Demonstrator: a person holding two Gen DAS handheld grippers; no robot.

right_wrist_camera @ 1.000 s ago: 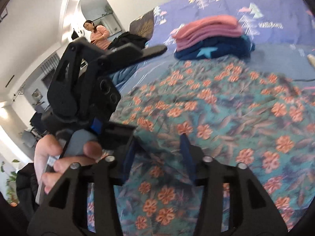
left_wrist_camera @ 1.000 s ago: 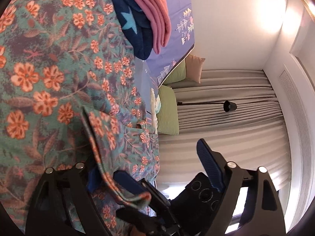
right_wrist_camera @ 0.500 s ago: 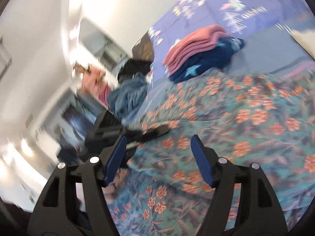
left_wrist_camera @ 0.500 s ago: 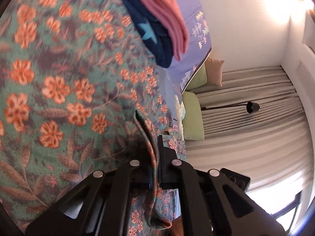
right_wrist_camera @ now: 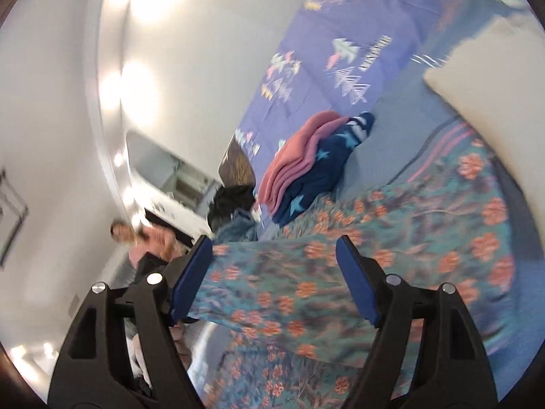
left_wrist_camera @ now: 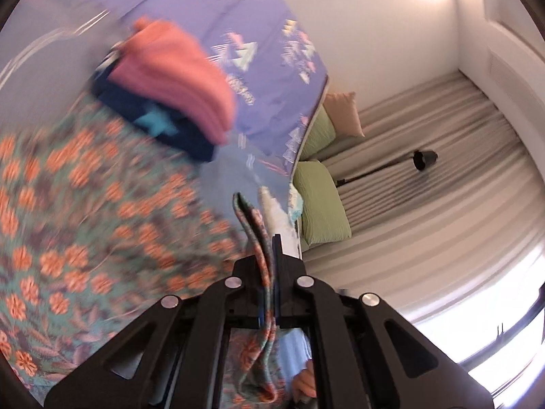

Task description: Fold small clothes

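Left wrist view: left claw (left_wrist_camera: 269, 255) clenched on teal orange-flowered garment (left_wrist_camera: 85, 221) edge, lifted off purple bed (left_wrist_camera: 259, 13) | right claw (right_wrist_camera: 272, 272) jaws opening, nothing between, garment beyond | folded pink-and-navy stack (right_wrist_camera: 306, 167) near.

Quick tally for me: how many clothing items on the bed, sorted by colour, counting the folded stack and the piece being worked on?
Floral teal-and-orange garment, edge pinched in the shut left gripper: 1
Pink folded garment, top of the stack: 1
Navy star-print folded garment, under the pink one: 1
Dark and denim heap at the far edge: too blurred to count
Total: 3
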